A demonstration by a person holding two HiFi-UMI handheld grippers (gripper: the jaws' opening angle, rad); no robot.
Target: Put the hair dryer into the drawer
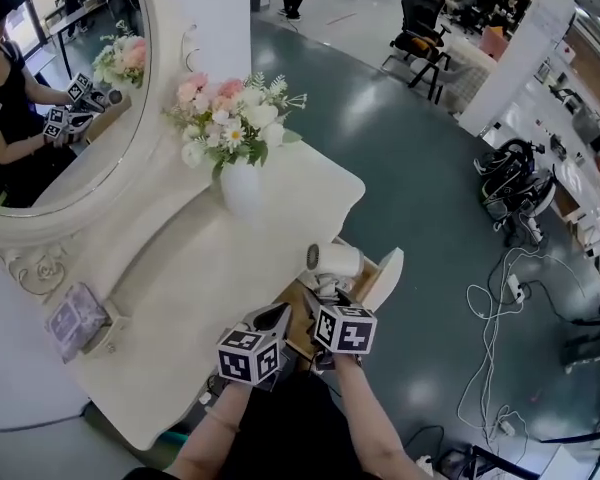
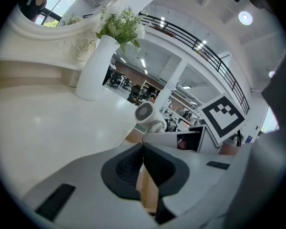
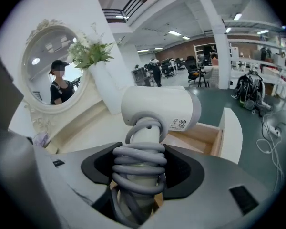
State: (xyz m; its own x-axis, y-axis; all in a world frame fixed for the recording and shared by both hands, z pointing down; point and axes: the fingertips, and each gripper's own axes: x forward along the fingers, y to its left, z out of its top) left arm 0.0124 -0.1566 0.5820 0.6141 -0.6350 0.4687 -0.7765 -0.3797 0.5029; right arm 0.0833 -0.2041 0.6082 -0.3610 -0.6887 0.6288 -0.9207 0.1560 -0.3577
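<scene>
Right gripper point(image 3: 138, 171), clamped on the cord-wrapped handle of the hair dryer point(image 3: 159, 106), holds it above the open drawer point(image 3: 200, 138); best lowered flat, clear of the walls. Left gripper point(image 2: 144, 168) closed, empty.

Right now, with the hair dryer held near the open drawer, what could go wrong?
The right gripper clamps the hair dryer over its coiled cord, so it might slip or twist. The dryer's wide head could catch on the drawer front. The shut left gripper is close and could get bumped.
</scene>
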